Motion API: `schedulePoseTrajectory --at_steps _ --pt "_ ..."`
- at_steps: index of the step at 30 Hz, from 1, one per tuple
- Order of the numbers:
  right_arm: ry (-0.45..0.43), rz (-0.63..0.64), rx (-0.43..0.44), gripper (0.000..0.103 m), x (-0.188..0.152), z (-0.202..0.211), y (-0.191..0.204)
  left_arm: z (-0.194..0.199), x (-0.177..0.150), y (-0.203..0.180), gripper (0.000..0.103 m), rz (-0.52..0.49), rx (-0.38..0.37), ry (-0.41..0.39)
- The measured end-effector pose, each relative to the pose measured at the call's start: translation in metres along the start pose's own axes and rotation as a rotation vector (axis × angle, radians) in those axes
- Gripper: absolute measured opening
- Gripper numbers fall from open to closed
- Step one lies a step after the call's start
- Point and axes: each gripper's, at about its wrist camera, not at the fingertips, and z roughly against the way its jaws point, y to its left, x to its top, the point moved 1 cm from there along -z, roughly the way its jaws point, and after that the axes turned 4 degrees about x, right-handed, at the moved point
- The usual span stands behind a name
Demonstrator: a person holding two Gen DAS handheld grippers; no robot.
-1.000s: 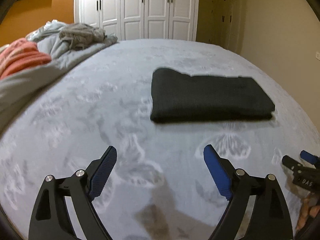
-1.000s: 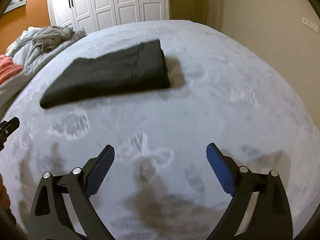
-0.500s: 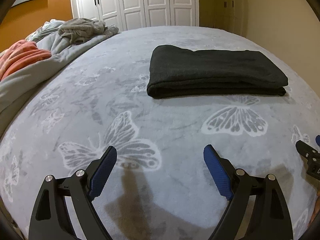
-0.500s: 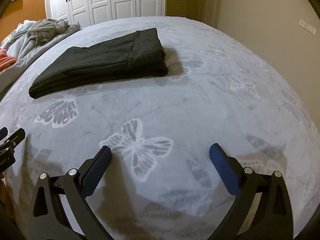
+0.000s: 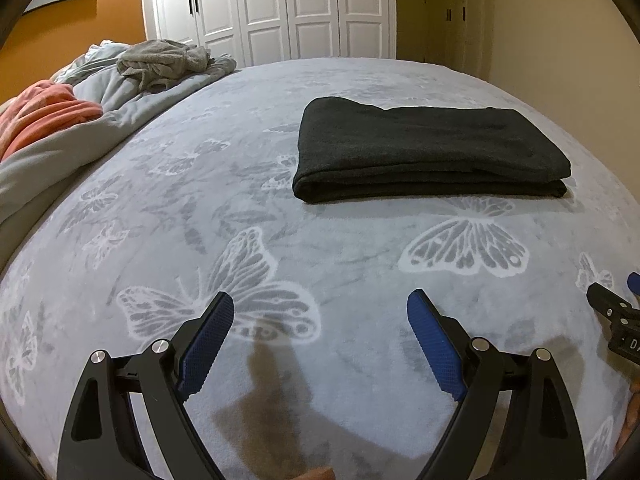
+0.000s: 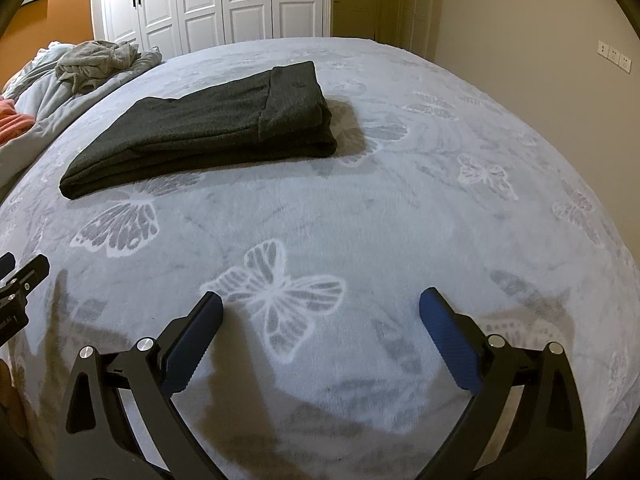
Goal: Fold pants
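Left wrist view: left gripper (image 5: 320, 308) hangs low over the bed cover (image 5: 340, 248), jaws spread wide, nothing between the blue pads (image 5: 208, 340). Dark pants (image 5: 424, 148) lie ahead and a little to the right, well apart from the fingertips, already a flat stacked rectangle; near edge shows layered folds, rounded fold at the left end. Tip of the right gripper (image 5: 618, 316) pokes in at the right edge, too little showing to read its jaws here. Rumpled grey bedding (image 5: 160, 60) and an orange blanket (image 5: 44, 112) sit far left; white wardrobe doors (image 5: 272, 8) behind. Right wrist view: right gripper (image 6: 320, 308) likewise over bare cover with butterfly print, jaws wide, empty. Pants (image 6: 216, 128) up and to the left, well apart; a band, likely the waistband or a turned-over end, crosses the top layer near the right end, and the stack tapers thinner toward the left. Left gripper's tip just enters at the left edge. Judgement: folding looks done or nearly so; both tools stand off the garment, so the step in hand reads as the close of the task or a pause before one more fold. If another fold is wanted, each gripper would need to reach forward, pinch one short end through all layers, and carry it across without letting the stack slide on the plush cover.
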Motion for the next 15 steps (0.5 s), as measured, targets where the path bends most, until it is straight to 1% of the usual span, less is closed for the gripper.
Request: schedulePoseTrajectory --at_steps 9,15 --pt "-0.003 0.002 0.002 0.097 -0.0002 0.0010 0.0003 -0.0006 0.0003 0.0020 0.086 0.005 -0.008 -0.002" --pt "-0.003 0.002 0.003 0.097 -0.0002 0.0016 0.0007 -0.0009 0.0009 0.0006 0.085 0.003 0.008 -0.008"
